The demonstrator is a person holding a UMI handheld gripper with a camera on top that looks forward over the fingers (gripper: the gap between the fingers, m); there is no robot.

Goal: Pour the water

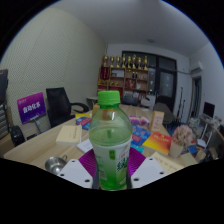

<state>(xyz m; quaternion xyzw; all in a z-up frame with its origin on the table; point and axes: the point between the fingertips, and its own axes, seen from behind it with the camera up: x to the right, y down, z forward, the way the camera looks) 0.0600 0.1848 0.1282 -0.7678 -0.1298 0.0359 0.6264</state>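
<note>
Here, the gripper [113, 172] held a clear green-tinted plastic bottle with a green cap [112, 140] upright, both magenta-padded fingers [88, 163] clamped on its sides, above a cluttered wooden table [45, 146].

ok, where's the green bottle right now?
In the gripper view the green bottle stands upright between the claw's fingers, its base against the purple pads, with the cluttered table beyond it.
</note>
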